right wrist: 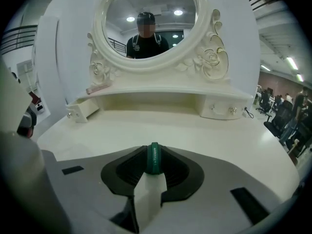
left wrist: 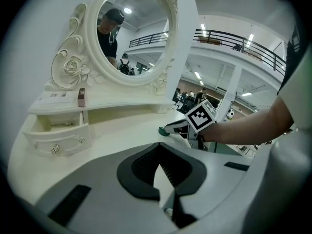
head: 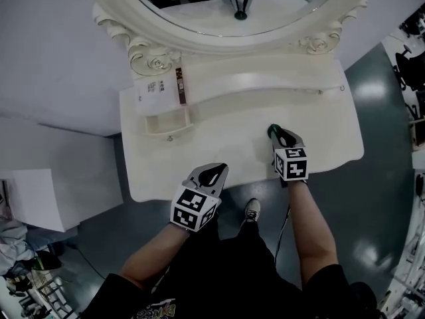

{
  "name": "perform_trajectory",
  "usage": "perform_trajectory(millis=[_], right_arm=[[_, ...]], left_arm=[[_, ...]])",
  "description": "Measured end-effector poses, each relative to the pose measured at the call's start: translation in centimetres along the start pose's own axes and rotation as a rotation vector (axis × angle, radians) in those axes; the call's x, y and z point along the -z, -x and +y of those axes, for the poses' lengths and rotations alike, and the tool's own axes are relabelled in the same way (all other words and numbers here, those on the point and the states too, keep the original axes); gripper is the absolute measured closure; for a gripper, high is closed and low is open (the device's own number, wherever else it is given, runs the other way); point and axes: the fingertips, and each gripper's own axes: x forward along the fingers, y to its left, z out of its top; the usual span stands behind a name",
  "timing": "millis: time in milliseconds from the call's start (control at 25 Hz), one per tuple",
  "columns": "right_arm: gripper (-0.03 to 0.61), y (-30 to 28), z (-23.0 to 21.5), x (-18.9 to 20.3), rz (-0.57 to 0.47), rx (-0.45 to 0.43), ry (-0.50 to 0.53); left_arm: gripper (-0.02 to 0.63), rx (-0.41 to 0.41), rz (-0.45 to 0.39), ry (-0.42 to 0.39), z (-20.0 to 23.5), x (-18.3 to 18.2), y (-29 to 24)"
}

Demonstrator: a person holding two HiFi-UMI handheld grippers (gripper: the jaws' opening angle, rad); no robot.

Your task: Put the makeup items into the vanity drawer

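Observation:
My right gripper [head: 277, 135] hovers over the white vanity top [head: 232, 145], shut on a small green makeup item [right wrist: 153, 158] that shows edge-on between its pads. The same item [left wrist: 162, 130] pokes out of the right gripper [left wrist: 181, 126] in the left gripper view. My left gripper [head: 212, 173] sits at the table's front edge, shut with nothing in it [left wrist: 161, 168]. The small left drawer [head: 166, 122] stands pulled open, well left of both grippers; something thin lies inside the drawer [left wrist: 62, 125].
A white box [head: 151, 88] and a brown stick-shaped item [head: 180, 85] lie on the shelf above the open drawer. The right drawer [right wrist: 222, 110] is closed. An oval mirror [head: 232, 5] rises behind the shelf. The table ends at grey floor in front and to the right.

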Motion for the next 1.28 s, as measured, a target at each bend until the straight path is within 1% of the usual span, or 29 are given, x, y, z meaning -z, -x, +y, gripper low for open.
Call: perform_trajectory(millis=[120, 320, 400, 440, 480, 640, 960, 1120, 1280], right_arm=[[0.485, -0.9, -0.2, 0.8, 0.031, 0.007, -0.003], [0.489, -1.2, -0.3, 0.9, 0.046, 0.005, -0.017], [0.502, -1.2, -0.3, 0.9, 0.048, 0.007, -0.013], [0.533, -1.1, -0.3, 0.8, 0.049, 0.009, -0.009], [0.545, -1.0, -0.2, 0.8, 0.049, 0.01, -0.006], [0.548, -0.8, 0.2, 0.4, 0.036, 0.005, -0.003], [0.549, 1.2, 3.4, -3.6, -0.044, -0.045, 0.06], [0.549, 2.2, 6.3, -5.8, -0.079, -0.089, 0.108], [0.549, 2.3, 10.2, -8.6, -0.118, -0.148, 0.16]], left_arm=[[0.606, -0.007, 0.002, 0.006, 0.6, 0.2, 0.2], [0.606, -0.012, 0.0, 0.016, 1.3, 0.3, 0.3], [0.606, -0.012, -0.003, 0.021, 1.4, 0.2, 0.3], [0.606, -0.011, -0.005, 0.022, 1.4, 0.2, 0.3], [0.606, -0.01, -0.008, 0.023, 1.3, 0.1, 0.3], [0.606, -0.011, -0.019, 0.024, 1.4, -0.1, 0.5], [0.606, -0.042, -0.055, 0.041, 2.0, -0.7, 1.8], [0.606, -0.063, -0.085, 0.053, 2.3, -1.1, 3.1], [0.606, -0.108, -0.124, 0.067, 3.6, -1.6, 5.0]])
